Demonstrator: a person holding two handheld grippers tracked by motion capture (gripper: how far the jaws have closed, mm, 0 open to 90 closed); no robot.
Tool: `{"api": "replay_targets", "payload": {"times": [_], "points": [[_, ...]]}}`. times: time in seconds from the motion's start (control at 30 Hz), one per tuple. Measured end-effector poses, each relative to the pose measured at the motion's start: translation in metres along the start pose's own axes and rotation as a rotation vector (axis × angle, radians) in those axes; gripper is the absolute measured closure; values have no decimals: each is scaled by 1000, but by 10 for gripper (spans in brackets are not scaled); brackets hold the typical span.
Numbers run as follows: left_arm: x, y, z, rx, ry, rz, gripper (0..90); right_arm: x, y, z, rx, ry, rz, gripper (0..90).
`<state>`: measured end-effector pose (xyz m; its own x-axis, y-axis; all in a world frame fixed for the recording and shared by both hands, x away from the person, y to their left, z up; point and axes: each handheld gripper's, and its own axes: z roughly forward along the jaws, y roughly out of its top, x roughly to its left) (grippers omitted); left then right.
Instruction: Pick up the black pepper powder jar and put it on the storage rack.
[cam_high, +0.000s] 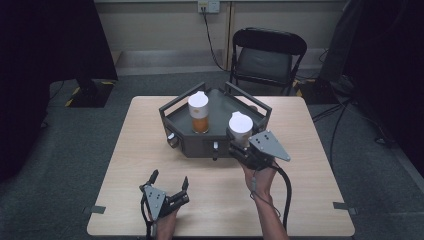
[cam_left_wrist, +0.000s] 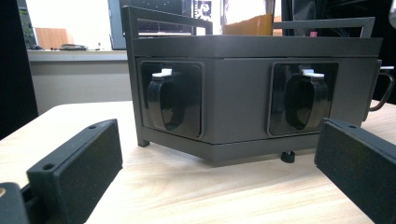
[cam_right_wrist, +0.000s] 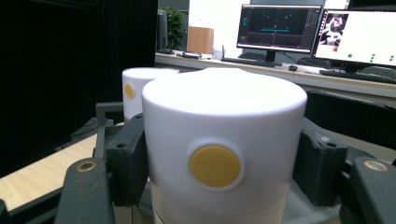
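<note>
Right gripper view: yellow dot (cam_right_wrist: 215, 166), no txt.

Your right gripper (cam_high: 243, 146) is black with a grey plate on top, and the bottle (cam_right_wrist: 223, 154) between its jaws has a white cap marked with a round yellow dot. The second bottle (cam_high: 199, 113) has the same white cap over amber liquid. Both stand against a dark grey tray (cam_high: 220, 145) on your pale wood-grain table (cam_high: 300, 200).
</note>
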<state>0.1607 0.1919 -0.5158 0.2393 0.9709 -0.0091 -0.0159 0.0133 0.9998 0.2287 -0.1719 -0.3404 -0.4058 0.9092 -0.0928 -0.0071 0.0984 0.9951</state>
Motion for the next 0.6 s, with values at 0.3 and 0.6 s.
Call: {"api": "replay_targets", "payload": {"times": [0.3,0.6], "points": [[0,0,0,0,0,-1,3,-1,12,19,-4,-9,0,301],[0,0,0,-1,-2,-1,3,-5,16,46,-7,-25,16,301]]}}
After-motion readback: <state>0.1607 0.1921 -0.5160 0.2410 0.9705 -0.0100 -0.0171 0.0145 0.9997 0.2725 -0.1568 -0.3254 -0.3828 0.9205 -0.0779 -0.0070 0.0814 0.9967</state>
